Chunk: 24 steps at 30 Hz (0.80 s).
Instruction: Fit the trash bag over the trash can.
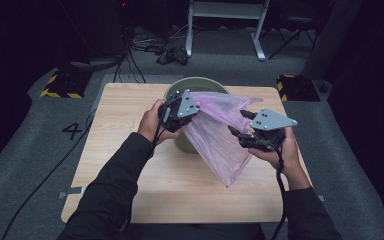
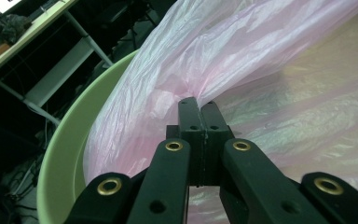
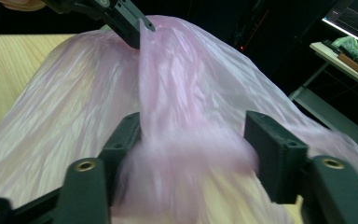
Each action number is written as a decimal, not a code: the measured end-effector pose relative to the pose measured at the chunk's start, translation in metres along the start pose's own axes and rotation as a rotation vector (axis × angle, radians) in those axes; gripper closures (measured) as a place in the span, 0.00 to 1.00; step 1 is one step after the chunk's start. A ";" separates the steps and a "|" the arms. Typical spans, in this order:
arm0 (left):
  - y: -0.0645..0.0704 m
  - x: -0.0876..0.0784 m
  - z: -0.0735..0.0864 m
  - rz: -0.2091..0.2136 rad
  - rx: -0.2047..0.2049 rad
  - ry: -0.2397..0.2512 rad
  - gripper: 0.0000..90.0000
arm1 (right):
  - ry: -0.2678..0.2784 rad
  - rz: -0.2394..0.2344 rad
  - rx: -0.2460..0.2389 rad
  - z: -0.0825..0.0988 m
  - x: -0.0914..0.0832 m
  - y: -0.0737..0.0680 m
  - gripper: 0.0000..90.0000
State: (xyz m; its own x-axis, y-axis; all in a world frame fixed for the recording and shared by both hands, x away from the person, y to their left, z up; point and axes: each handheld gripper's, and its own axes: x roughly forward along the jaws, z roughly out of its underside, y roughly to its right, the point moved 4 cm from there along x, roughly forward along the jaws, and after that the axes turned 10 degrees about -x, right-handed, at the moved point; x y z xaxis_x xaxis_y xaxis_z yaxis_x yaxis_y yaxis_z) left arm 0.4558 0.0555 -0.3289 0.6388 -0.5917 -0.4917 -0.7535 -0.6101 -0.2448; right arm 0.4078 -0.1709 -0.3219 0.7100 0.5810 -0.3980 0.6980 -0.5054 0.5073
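A thin pink plastic bag (image 1: 220,135) stretches from a pale green bin (image 1: 195,82) down over the wooden table (image 1: 125,125). My left gripper (image 1: 194,115) is at the bin's near rim, shut on a gathered fold of the bag (image 2: 261,51); in the left gripper view its jaws (image 2: 198,105) meet tightly on the film beside the bin rim (image 2: 70,140). My right gripper (image 1: 241,123) is at the bag's right side. In the right gripper view it (image 3: 196,130) stands open with loose, blurred bag film (image 3: 191,70) between the jaws. The left gripper's tip (image 3: 137,32) pinches the bag farther off.
Around the table lies grey carpet with cables (image 1: 145,45) at the back, yellow-black striped blocks (image 1: 60,82) at the table's far corners, and a white frame (image 1: 225,20) behind. Bare tabletop (image 1: 180,190) lies in front of the bag.
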 end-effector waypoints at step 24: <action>-0.031 -0.011 0.026 -0.018 -0.096 0.009 0.99 | 0.104 -0.128 0.153 0.047 -0.015 -0.011 0.60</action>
State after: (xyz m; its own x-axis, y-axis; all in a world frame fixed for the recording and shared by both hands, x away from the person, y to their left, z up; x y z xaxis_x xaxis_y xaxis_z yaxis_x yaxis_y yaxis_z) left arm 0.4682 0.0947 -0.3380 0.6536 -0.5849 -0.4802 -0.7240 -0.6681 -0.1716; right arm 0.3940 -0.2036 -0.3573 0.6067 0.7054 -0.3664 0.7935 -0.5097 0.3325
